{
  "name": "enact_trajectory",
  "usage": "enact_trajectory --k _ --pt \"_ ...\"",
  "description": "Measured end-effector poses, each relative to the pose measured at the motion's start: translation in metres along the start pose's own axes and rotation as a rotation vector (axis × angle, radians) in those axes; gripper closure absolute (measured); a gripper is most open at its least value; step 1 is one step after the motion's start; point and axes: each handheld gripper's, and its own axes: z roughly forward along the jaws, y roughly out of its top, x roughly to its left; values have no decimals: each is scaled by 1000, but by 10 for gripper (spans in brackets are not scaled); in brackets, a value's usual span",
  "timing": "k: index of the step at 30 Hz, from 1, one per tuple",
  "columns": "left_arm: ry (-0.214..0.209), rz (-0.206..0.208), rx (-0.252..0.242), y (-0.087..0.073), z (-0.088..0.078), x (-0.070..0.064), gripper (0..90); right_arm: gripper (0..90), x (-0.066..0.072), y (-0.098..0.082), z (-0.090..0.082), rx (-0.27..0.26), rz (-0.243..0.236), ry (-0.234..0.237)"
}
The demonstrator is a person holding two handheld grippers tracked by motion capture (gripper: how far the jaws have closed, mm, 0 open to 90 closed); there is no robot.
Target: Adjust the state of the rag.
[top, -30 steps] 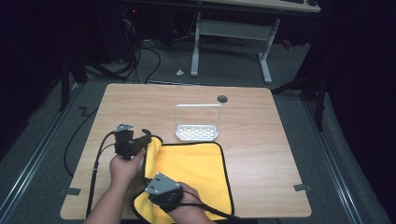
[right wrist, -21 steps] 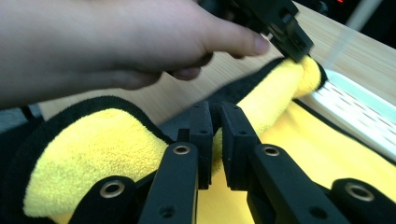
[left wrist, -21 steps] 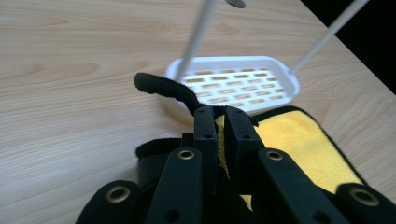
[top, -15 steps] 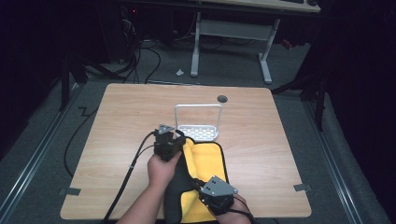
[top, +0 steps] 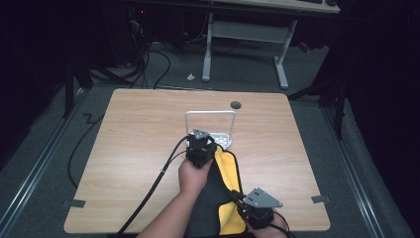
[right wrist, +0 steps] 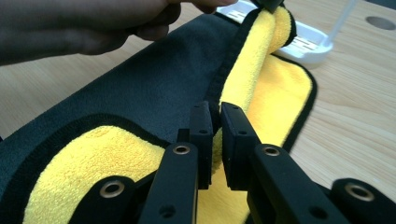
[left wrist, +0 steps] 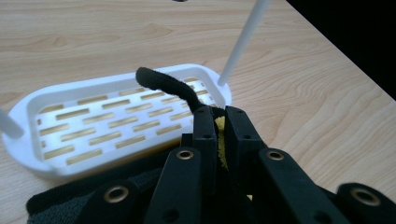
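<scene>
Folding the yellow-and-black cloth (top: 225,198) at lower centre of the high view, the left gripper (left wrist: 221,122) and right gripper (right wrist: 217,122) each pinch an edge, probably mid-fold, so next comes laying it flat beside the white rack (top: 224,137).
</scene>
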Motion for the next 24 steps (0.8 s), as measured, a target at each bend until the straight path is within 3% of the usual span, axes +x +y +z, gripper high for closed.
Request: enact_trajectory --k 6,8,10,11,13,15,21,24 --pt "-6 -1 13 -1 10 -7 826 841 -8 -11 -3 17 31 -20" --pt "-30 4 23 -4 17 -11 810 822 -12 -15 -3 28 39 -33" --pt "-47 7 20 -5 18 -12 706 728 -15 -18 -5 23 57 -45" --pt "-75 -8 32 -6 20 -13 636 711 -17 -19 -6 19 69 -56" --pt "-72 -4 24 -7 19 -13 568 685 -20 -20 -7 6 89 -66" --pt "-99 -2 2 -8 12 -13 524 669 -22 -20 -9 -8 93 -80" --pt "-107 4 -19 -13 -5 -4 503 666 -22 -21 -4 4 85 -81" --pt "-93 54 -10 -27 -23 8 514 667 -20 -22 1 21 72 -84"
